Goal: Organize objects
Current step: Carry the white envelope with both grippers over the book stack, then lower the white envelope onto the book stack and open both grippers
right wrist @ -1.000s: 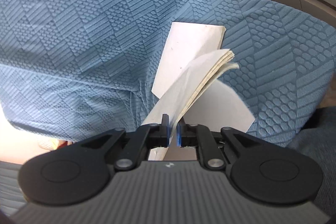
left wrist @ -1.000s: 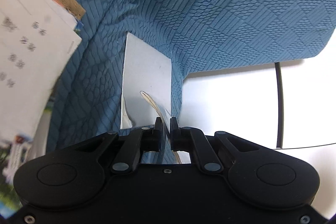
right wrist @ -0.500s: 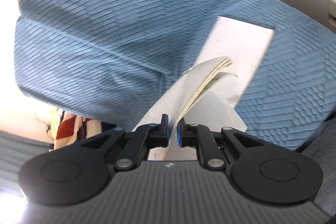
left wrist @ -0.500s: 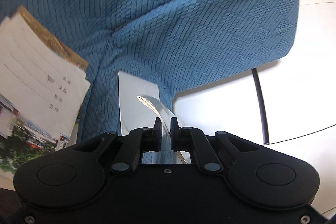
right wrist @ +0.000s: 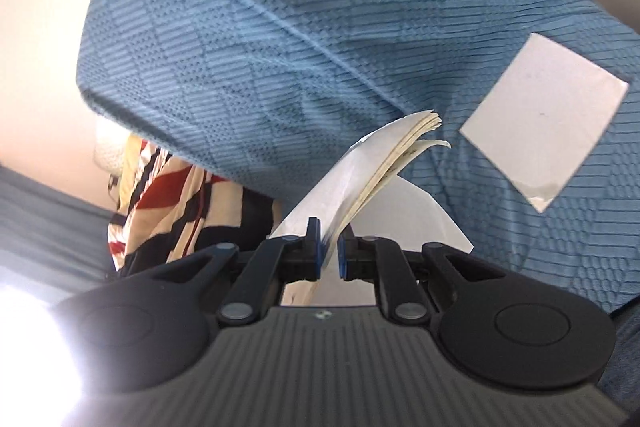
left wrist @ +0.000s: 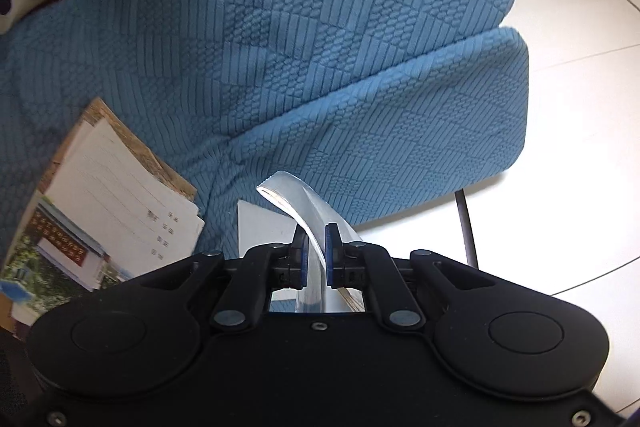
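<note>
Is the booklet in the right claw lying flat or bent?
Bent: the booklet curves up from the right claw, pages fanning apart at its free end.

Bright daylight, fisheye bending at the edges; the right view is motion-blurred with white glare at lower left.

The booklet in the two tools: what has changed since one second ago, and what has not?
Both tools rose with the booklet: in the right wrist view the grey sheet on the blue cushion now lies apart from it. The paper stack shows more fully. The left tool and right tool stay shut on the booklet.
</note>
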`<control>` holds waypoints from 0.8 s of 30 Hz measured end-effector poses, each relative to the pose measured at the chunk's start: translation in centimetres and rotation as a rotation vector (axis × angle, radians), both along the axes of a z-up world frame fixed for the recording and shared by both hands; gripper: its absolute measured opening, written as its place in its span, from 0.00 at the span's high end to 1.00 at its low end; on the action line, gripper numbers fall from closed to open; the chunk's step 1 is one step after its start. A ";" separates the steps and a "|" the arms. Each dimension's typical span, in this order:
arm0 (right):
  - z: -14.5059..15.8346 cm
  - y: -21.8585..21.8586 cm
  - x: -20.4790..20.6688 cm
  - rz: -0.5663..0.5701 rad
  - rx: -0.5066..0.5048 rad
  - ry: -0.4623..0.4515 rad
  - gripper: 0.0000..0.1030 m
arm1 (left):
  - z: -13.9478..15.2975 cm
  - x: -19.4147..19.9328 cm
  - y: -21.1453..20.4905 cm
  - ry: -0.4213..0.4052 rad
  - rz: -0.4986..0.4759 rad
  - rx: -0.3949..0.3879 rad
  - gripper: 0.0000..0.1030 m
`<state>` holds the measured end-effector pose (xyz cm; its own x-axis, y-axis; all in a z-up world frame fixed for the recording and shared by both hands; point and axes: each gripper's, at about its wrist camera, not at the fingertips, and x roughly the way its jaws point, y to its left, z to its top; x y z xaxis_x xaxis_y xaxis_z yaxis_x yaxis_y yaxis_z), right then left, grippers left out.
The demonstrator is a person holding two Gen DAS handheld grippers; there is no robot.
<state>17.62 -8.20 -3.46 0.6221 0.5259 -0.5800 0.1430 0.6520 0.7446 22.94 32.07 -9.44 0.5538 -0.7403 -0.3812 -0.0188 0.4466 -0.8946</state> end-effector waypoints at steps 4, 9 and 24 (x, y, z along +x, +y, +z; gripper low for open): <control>-1.0 2.3 0.9 0.067 -0.035 -0.002 0.87 | -0.6 -0.8 1.9 -0.003 0.016 0.035 0.92; -2.9 5.4 1.5 0.155 -0.117 -0.016 0.86 | -2.4 -1.8 3.8 0.006 0.032 0.093 0.91; -10.5 9.0 3.8 0.185 -0.155 0.060 0.79 | -7.0 -3.6 5.5 0.052 0.045 0.190 0.90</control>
<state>21.39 0.78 -13.96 0.4857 0.5296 -0.6954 0.0511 0.7770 0.6275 19.37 37.57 -16.45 0.5603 -0.6272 -0.5411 -0.0867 0.6052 -0.7913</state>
